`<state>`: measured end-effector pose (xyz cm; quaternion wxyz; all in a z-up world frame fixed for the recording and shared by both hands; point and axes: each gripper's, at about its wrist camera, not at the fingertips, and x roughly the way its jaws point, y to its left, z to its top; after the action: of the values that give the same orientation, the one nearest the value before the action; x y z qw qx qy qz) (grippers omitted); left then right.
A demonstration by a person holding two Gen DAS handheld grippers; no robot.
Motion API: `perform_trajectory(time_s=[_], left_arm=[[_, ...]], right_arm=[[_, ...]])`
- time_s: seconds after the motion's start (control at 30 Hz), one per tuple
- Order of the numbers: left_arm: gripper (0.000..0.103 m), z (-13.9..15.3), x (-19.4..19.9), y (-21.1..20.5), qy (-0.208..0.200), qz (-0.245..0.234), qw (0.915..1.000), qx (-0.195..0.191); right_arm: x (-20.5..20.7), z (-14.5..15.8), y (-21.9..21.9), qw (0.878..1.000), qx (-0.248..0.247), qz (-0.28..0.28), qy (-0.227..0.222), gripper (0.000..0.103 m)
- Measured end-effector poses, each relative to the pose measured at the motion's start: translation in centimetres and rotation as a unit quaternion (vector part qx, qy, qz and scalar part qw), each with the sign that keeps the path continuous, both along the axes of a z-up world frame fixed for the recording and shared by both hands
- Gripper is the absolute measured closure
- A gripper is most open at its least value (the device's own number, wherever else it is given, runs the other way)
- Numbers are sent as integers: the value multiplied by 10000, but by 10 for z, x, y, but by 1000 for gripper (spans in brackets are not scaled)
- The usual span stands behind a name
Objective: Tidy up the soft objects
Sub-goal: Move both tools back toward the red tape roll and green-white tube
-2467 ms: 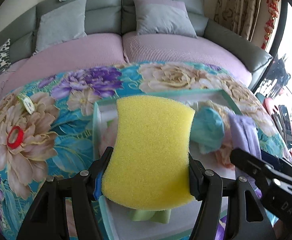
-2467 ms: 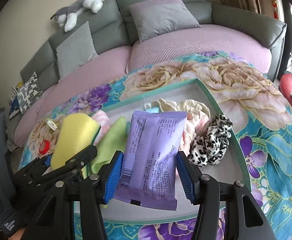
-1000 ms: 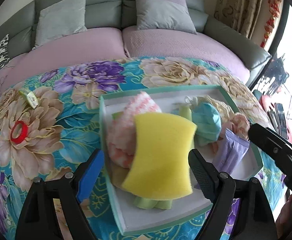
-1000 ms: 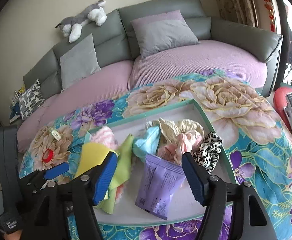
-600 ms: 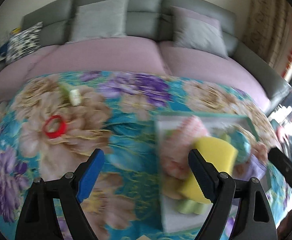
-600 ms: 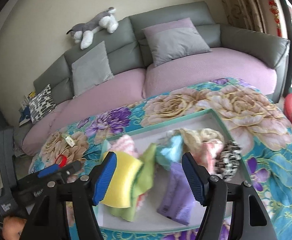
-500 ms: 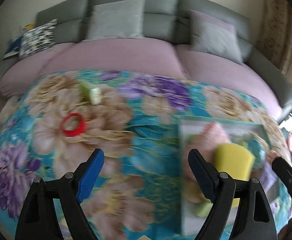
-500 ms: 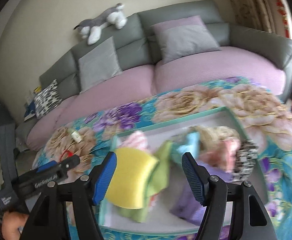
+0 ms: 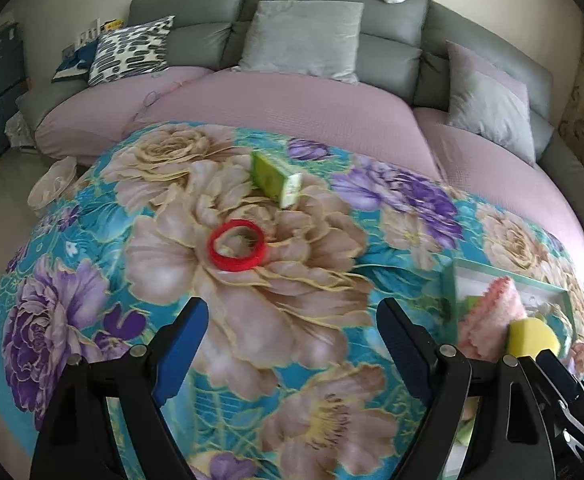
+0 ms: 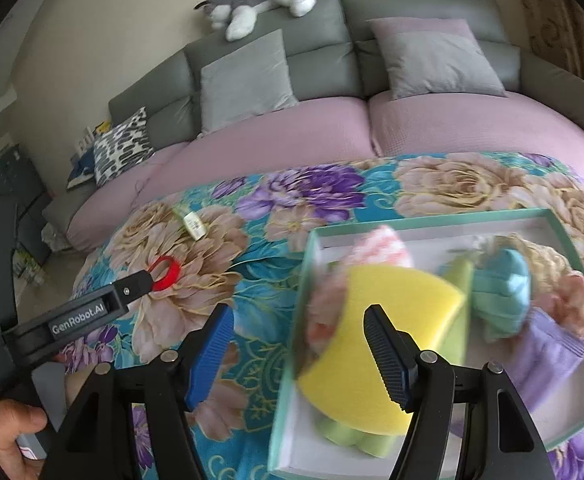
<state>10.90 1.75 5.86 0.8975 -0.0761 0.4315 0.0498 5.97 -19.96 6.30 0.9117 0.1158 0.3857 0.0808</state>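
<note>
While the yellow sponge [image 10: 387, 320] lies tilted in the teal tray [image 10: 303, 280], its long axis running from the tray's near left corner up toward the blue cloth [image 10: 499, 292], the right gripper [image 10: 297, 344] angles down over the tray's left rim, jaws wide and empty; left of the tray, the left gripper [image 9: 292, 340] tilts down, gaping, short of the red ring [image 9: 238, 245]

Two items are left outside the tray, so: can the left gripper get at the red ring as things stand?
Probably yes. The left gripper is open and empty, and only bare floral blanket lies between it and the red ring.
</note>
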Motion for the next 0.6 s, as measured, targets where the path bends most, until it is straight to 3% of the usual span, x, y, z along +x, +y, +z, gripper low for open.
perform_trajectory(time_s=[0.27,0.6], left_arm=[[16,-21,20,44,286,608,9977,-106],[16,-46,60,47,618,552,9964,-151]], right_arm=[[19,-5,36,9992,-255,310,25,32],[64,-3,58,9989,-251,383,100,32]])
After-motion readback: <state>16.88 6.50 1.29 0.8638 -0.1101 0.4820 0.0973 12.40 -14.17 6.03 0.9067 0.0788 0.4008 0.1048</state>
